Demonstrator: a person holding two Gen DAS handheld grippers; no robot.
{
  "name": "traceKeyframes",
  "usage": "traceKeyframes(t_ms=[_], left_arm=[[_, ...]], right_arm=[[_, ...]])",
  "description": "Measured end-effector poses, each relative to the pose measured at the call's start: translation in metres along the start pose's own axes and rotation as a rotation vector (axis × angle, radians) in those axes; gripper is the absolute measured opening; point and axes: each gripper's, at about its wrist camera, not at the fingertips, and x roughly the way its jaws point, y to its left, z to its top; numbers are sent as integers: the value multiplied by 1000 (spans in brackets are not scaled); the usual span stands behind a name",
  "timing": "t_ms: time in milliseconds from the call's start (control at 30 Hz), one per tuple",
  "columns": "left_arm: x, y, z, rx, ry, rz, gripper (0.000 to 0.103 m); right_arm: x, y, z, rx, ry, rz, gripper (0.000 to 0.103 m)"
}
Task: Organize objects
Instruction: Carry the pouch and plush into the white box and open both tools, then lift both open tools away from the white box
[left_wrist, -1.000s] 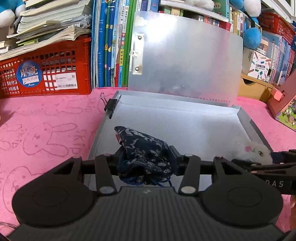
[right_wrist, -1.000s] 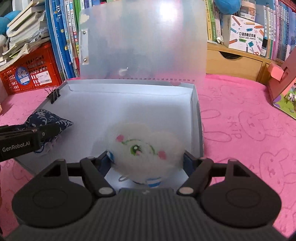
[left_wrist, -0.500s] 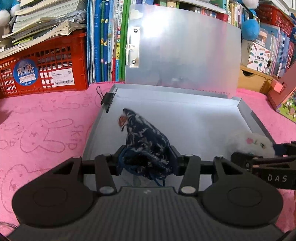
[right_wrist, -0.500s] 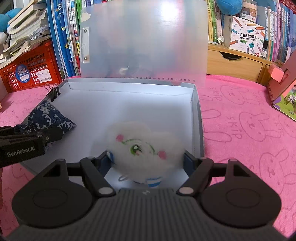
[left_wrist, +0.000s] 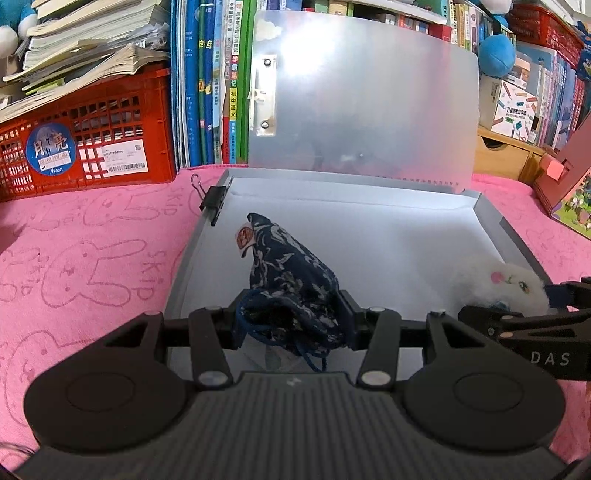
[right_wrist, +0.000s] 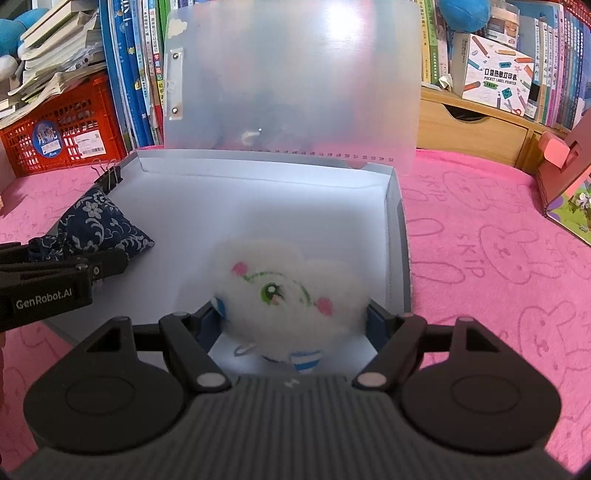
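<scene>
An open grey file box (left_wrist: 184, 266) lies on the pink cloth with its translucent lid (left_wrist: 369, 110) standing up at the back. My left gripper (left_wrist: 290, 317) is shut on a dark blue patterned pouch (left_wrist: 291, 280) over the box's left front part, and cords hang below it. In the right wrist view the pouch (right_wrist: 103, 225) lies at the box's (right_wrist: 402, 258) left side. The right gripper (right_wrist: 295, 314) holds a white fluffy plush toy (right_wrist: 288, 288) near the right front corner. Its jaws are opening, and the fur touches both pads. The plush (left_wrist: 498, 284) also shows in the left wrist view.
A black binder clip (left_wrist: 212, 199) sits on the box's far left rim. A red crate (left_wrist: 85, 147) with stacked papers and upright books (left_wrist: 207, 92) line the back. A wooden drawer unit (right_wrist: 472, 125) and a brown cardboard box (right_wrist: 565, 184) stand to the right.
The pouch in the left jaws has swung so that its tagged corner points up and away. The plush has tilted clockwise between the right jaws, which have widened slightly.
</scene>
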Motion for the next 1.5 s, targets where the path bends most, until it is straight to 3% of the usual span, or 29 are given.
traceKeyframes(t_ms=[133, 267, 467, 967, 1233, 1500], left_arm=[[-3, 0, 2, -12, 3, -5, 55], [-11, -1, 5, -8, -18, -6, 68], [-30, 0, 8, 3, -38, -15, 77], [-115, 15, -4, 14, -157, -88, 82], [-165, 23, -52, 20, -158, -115, 83], [-212, 24, -120, 57, -151, -131, 83]], right_arm=[[-2, -1, 0, 3, 0, 8, 86], [-8, -1, 1, 2, -14, 7, 88], [-24, -1, 3, -4, -61, 2, 95], [-100, -5, -11, -26, -206, 58, 98], [-144, 10, -54, -104, -246, 142, 99], [-171, 26, -106, -189, -219, 243, 99]])
